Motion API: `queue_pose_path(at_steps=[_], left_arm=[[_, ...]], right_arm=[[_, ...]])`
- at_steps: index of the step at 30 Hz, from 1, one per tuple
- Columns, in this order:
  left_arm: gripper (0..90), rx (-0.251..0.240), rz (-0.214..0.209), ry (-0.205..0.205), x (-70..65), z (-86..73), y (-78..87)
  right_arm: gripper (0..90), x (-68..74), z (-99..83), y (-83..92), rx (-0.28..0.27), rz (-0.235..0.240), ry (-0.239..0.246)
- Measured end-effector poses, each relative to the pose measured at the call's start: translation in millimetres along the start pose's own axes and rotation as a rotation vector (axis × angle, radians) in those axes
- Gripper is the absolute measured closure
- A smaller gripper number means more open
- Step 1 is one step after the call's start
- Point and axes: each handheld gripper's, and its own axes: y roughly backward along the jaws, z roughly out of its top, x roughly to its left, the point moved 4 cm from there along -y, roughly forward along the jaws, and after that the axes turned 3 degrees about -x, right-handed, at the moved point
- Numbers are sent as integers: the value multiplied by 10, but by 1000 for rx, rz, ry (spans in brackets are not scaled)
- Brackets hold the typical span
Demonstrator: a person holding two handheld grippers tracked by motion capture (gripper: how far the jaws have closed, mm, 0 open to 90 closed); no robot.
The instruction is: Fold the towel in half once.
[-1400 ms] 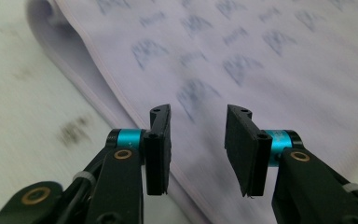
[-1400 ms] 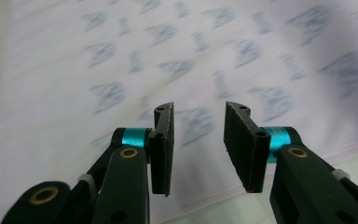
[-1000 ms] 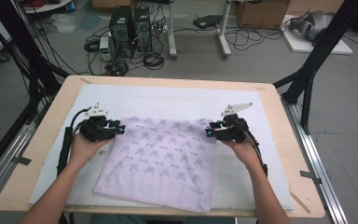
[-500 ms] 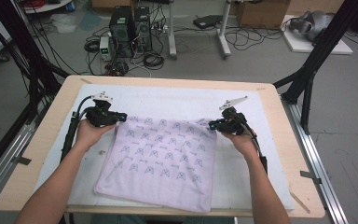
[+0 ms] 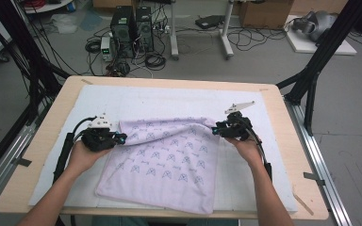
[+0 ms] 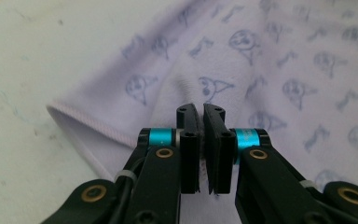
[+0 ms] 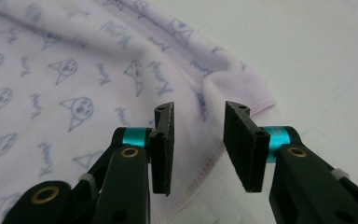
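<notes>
A lilac cloth (image 5: 165,160) printed with small cat faces lies on the white mat (image 5: 169,99). My left gripper (image 5: 121,137) is at its far left corner. In the left gripper view the jaws (image 6: 200,109) have just been closing and now pinch a ridge of the cloth (image 6: 284,56) between the pads. My right gripper (image 5: 217,130) is at the far right corner, where the cloth bulges up in a fold. Its jaws (image 7: 198,107) have just been opening; the hemmed corner (image 7: 242,88) lies below the gap and no pad touches it.
The mat covers most of a wooden table (image 5: 33,155). Black frame legs (image 5: 311,80) rise at both far corners. On the floor beyond stand computer towers (image 5: 132,28) amid loose cables.
My left gripper closed on the far left corner and drew it toward the person. The right gripper closed, then opened at the far right corner. The cloth's far edge now sits rumpled.
</notes>
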Motion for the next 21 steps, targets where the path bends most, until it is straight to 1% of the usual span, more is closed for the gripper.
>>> queue_pose_path(at_steps=[1, 2, 3, 4, 5, 6, 7, 9, 10, 11, 12, 14, 15, 18, 19, 20, 21], left_arm=[[846, 2, -9, 3, -12, -16, -11], [847, 18, -16, -2, -19, -34, -28], [848, 30, -23, -1, -26, -53, -46], [847, 41, -31, -3, -35, -73, -64], [847, 56, -42, -9, -46, -95, -82], [847, 73, -52, -13, -61, -117, -97], [847, 79, -59, -18, -79, -141, -114], [842, 103, -82, -8, -98, -186, -126], [832, 110, -95, -5, -101, -196, -114], [805, 112, -119, 0, -103, -192, -90], [767, 101, -134, 12, -107, -177, -57], [693, 55, -125, 29, -72, -115, 20], [680, 31, -108, 43, -34, -81, 48], [679, -19, -37, 96, 116, 12, 73], [673, -50, -24, 118, 160, 38, 65], [674, -69, -18, 147, 201, 58, 43], [674, -61, -15, 164, 228, 77, 3]], right_arm=[[641, -12, -1, -24, 2, -8, -5], [660, -22, -11, -45, 12, -12, -9], [700, -28, -25, -65, 27, -19, -14], [780, -41, -45, -79, 45, -25, -9], [832, -42, -68, -86, 61, -14, -12], [849, -42, -89, -88, 71, -9, -12], [853, -36, -107, -82, 81, -10, -10], [856, -3, -138, -55, 87, 15, -6], [853, 15, -151, -46, 102, 18, 2], [841, 28, -160, -33, 108, 31, 8], [824, 37, -161, -11, 104, 49, 11], [794, 34, -133, 45, 78, 32, 17], [769, 27, -106, 75, 56, 29, 12], [737, 9, -26, 114, -2, 12, 15], [716, 13, -8, 103, -6, 12, 16], [710, 22, 7, 81, -10, 16, 23], [700, 42, 18, 54, -13, 28, 29]])
